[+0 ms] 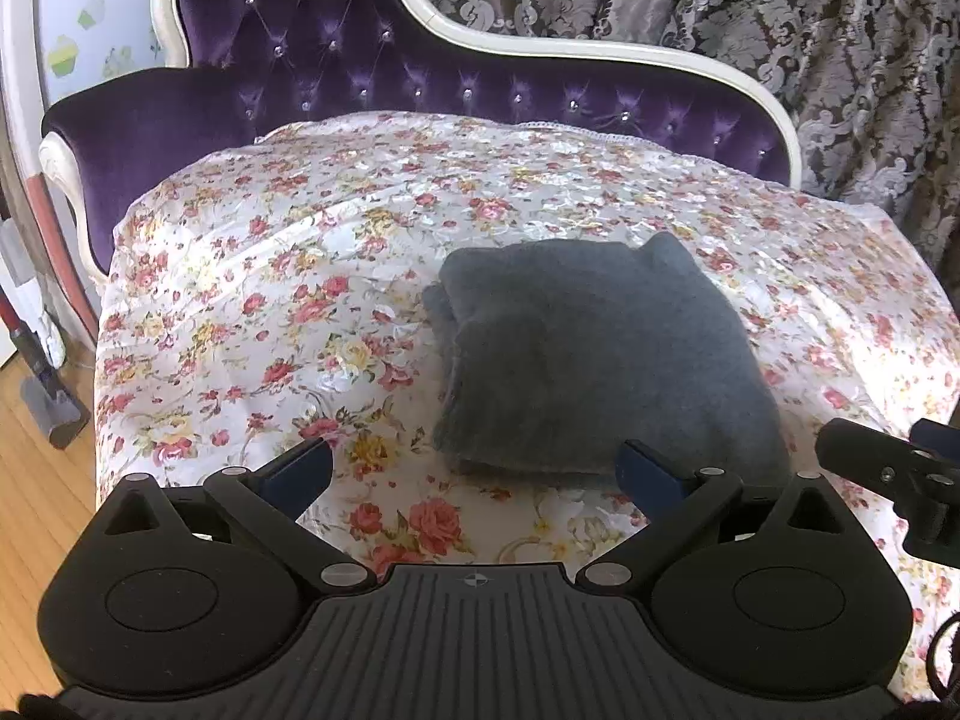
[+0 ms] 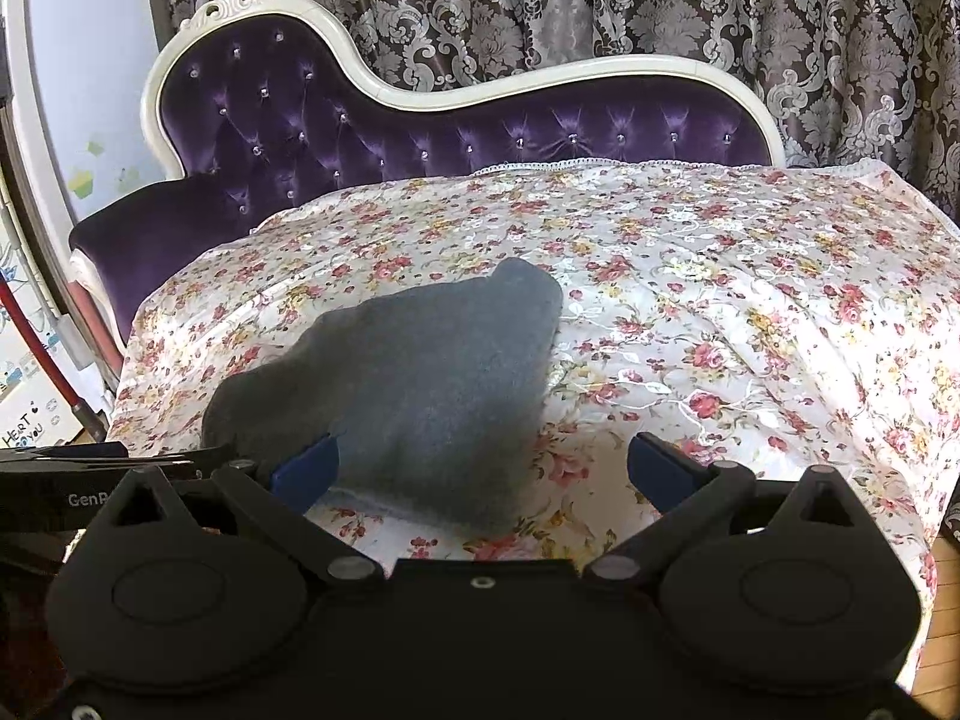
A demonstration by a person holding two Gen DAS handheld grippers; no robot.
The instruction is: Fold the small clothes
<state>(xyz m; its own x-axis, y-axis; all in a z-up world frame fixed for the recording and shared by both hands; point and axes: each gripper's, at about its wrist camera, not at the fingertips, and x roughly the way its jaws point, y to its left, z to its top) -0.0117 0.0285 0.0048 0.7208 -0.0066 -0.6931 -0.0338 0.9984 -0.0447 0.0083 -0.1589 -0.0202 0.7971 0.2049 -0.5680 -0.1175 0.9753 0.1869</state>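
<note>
My left gripper [image 1: 477,471] is nearest, its two blue-padded fingers spread wide and holding nothing; the near edge of the folded grey fleece garment [image 1: 600,354] lies between and just beyond the tips; I cannot tell whether the right-hand pad touches the cloth. My right gripper [image 2: 483,471] is likewise spread and empty; its left finger overlaps the garment's near edge in its own view, and contact cannot be confirmed.

The grey garment [image 2: 408,384] rests in a compact, layered packet on the floral satin cover [image 1: 252,300]; stacked edges show along its left side; one far corner bulges upward.

Judgement: the folding step looks complete or nearly so; both tools stand at release. The next move, if any, calls for pressing the raised far corner flat, or pinching the near edge with both tools to shift the packet without spilling its layers; the slick cover may let it slide.

Beyond stands the purple tufted velvet chaise back with white frame [image 2: 420,120]; behind it hangs the grey damask curtain [image 2: 660,0].
</note>
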